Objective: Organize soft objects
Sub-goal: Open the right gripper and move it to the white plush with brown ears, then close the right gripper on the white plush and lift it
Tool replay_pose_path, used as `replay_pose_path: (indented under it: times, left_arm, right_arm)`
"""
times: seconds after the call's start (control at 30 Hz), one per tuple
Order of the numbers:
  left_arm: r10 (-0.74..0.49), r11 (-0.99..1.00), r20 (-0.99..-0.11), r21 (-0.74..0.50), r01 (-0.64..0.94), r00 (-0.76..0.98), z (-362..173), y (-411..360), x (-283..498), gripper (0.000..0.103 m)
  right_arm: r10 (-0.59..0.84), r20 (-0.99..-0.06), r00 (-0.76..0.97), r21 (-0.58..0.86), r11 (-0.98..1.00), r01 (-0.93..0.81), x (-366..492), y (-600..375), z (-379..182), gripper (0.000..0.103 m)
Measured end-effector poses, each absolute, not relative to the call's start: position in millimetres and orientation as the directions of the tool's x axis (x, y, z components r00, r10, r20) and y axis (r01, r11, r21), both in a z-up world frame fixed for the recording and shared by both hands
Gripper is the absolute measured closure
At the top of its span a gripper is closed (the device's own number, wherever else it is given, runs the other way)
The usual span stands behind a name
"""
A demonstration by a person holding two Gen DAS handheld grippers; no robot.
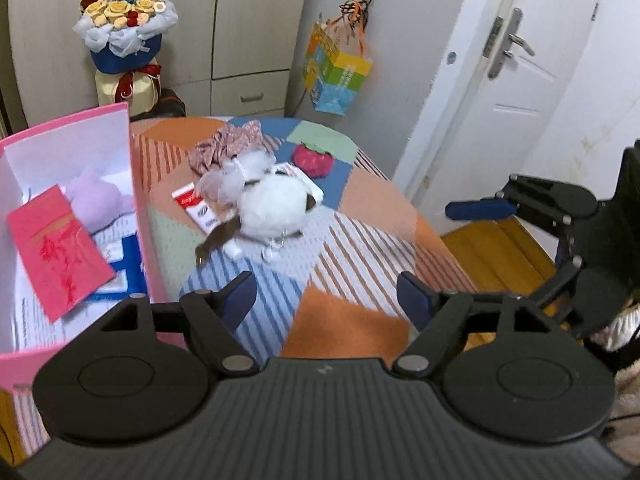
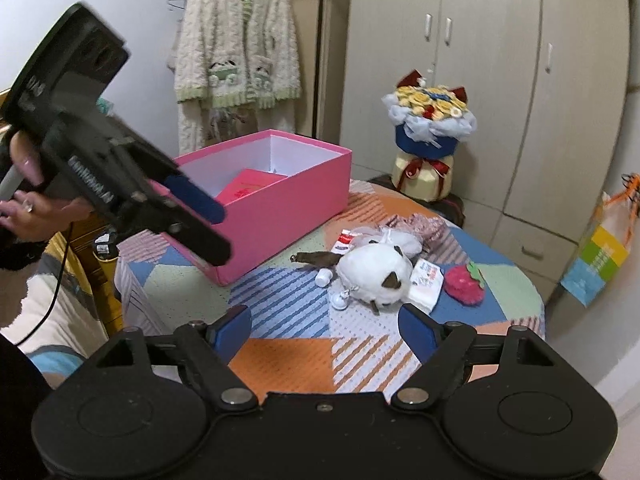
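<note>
Both hand-held grippers, left (image 1: 326, 294) and right (image 2: 326, 330), are hanging open and empty. Only the left wrist view is showing the purple plush (image 1: 98, 196) inside the pink box (image 1: 138, 184), at middle left; only the right wrist view is showing the hanging robe (image 2: 236, 40), at upper centre.

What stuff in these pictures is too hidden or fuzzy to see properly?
- Pink box: in the right wrist view the left gripper covers its near corner, and its walls hide most of what's inside.
- Lilac plush in the box: in the left wrist view a red envelope covers part of it, so its shape is unclear.
- Packets under the white plush: the toy covers them and the print is too small.
- Patterned cloth: bunched and blurred.
</note>
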State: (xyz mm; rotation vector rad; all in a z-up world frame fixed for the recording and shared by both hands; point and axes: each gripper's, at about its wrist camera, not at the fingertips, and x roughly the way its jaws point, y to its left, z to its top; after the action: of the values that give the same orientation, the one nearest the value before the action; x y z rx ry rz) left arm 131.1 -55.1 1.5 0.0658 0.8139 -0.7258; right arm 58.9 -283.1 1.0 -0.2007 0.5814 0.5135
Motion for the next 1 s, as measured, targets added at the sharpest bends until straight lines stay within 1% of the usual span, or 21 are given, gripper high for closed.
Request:
replay_pose_path:
  times: [0.1,0.3,0.53,0.6,0.63,0.7,0.8,0.93,1.0]
  left_arm:
    - [-0.564,0.774,-0.663,-0.215,0.596,0.492,-9.0,-67.2,143.0,0.024]
    - [-0.552,0.8,-0.64,-0.225,0.556,0.535,-31.1,-86.1,166.7,0.023]
    - [-0.526,0.834,-0.609,-0.234,0.499,0.594,-51.7,-102.0,192.0,0.023]
    - [-0.517,0.846,-0.596,-0.248,0.471,0.614,-59.0,-104.5,201.9,0.023]
    - [-0.504,0.856,-0.599,-0.251,0.452,0.623,-62.0,-105.3,206.7,0.023]
    - [-0.479,0.874,-0.591,-0.248,0.418,0.65,-68.1,-106.9,216.6,0.023]
    - [-0.465,0.883,-0.6,-0.266,0.386,0.651,-76.5,-107.2,230.2,0.023]
    - [-0.497,0.867,-0.611,-0.333,0.37,0.616,-86.6,-102.5,238.7,0.025]
    - [-0.493,0.869,-0.619,-0.326,0.372,0.611,-90.9,-104.0,237.8,0.027]
  right_arm:
    - [0.414,-0.559,0.719,-0.055,0.846,-0.53,75.5,-283.0,-17.0,0.019]
    - [0.438,-0.544,0.716,-0.038,0.839,-0.542,110.2,-282.1,-50.1,0.019]
    - [0.422,-0.5,0.756,-0.044,0.86,-0.509,144.0,-280.4,-74.0,0.019]
    - [0.424,-0.514,0.745,-0.031,0.859,-0.511,154.6,-279.9,-79.9,0.019]
    - [0.412,-0.544,0.731,-0.03,0.861,-0.507,162.0,-277.5,-83.0,0.019]
    - [0.368,-0.573,0.732,-0.039,0.88,-0.473,172.0,-273.9,-87.4,0.018]
    - [0.375,-0.584,0.72,-0.013,0.882,-0.471,183.0,-270.0,-92.1,0.015]
    - [0.383,-0.564,0.731,0.02,0.892,-0.451,190.2,-269.7,-95.8,0.015]
    - [0.38,-0.561,0.735,0.02,0.894,-0.447,191.7,-266.5,-98.3,0.015]
